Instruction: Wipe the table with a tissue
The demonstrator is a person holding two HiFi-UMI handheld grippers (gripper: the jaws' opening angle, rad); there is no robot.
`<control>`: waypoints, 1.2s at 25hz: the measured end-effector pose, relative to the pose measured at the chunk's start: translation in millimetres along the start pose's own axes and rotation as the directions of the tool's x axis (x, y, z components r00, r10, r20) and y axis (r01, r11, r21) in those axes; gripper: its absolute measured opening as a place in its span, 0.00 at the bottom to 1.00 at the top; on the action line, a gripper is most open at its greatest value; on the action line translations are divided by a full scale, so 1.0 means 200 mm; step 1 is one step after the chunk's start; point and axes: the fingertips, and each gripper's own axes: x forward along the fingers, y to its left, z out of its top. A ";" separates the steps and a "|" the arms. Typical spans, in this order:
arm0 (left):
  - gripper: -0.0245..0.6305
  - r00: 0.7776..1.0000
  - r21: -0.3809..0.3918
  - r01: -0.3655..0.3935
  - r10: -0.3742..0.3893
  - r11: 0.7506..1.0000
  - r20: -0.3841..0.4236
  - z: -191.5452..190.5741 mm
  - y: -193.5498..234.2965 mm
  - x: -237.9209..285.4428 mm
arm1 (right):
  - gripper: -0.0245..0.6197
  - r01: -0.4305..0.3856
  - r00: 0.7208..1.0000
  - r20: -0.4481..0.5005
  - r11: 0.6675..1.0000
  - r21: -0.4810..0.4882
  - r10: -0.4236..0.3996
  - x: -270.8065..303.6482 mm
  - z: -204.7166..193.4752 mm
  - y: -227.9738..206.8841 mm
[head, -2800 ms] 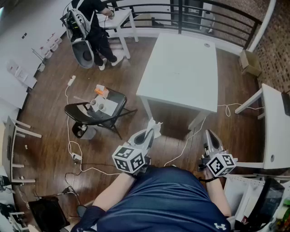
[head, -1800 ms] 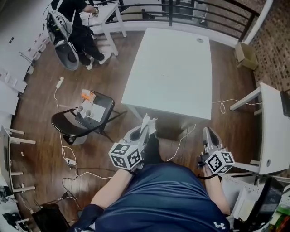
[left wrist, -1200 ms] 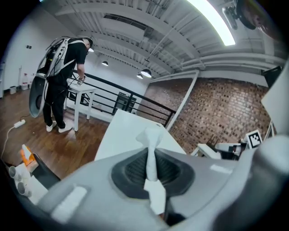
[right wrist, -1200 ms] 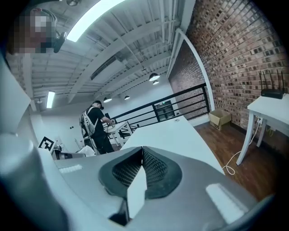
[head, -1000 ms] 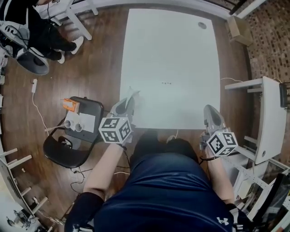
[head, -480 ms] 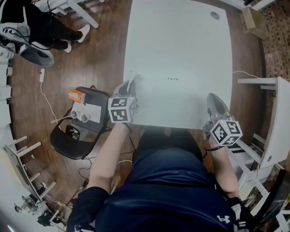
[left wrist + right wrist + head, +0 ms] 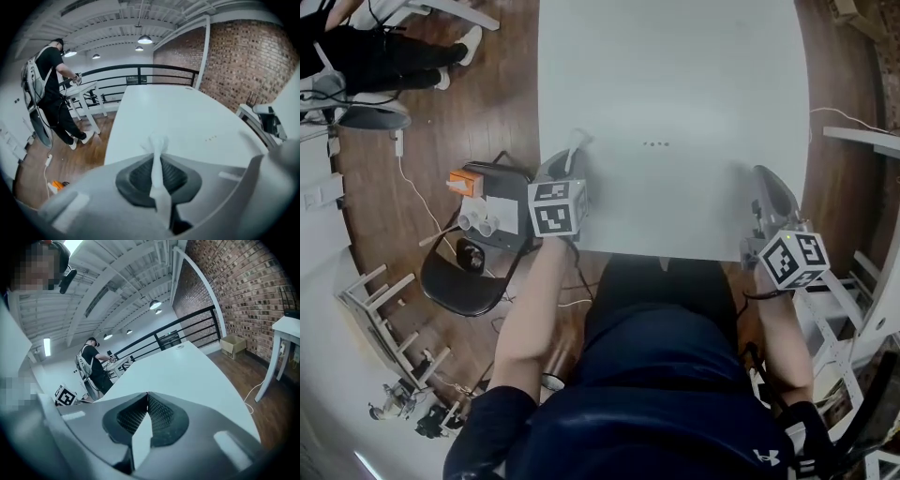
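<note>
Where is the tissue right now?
The tissue is pinched in the left gripper, at the left of the head view, over the white table near its near-left corner.

The tissue (image 7: 158,144) pinched in the left gripper (image 7: 157,157) looks like thin, soft white paper, creased. Its shell and the right gripper (image 7: 146,397) are smooth matt grey plastic, with black, finely ribbed pads (image 7: 140,177). Ahead of both, the counter (image 7: 675,75) is smooth matt white. Left of the left gripper, the floor (image 7: 497,112) is brown wood with a slight sheen.
</note>
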 end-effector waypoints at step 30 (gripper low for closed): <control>0.05 0.997 -0.029 0.072 -0.072 0.997 -0.033 -0.03 -0.30 0.04 | 0.05 -0.088 0.994 -0.060 0.995 0.043 0.090 0.06 -0.12 0.04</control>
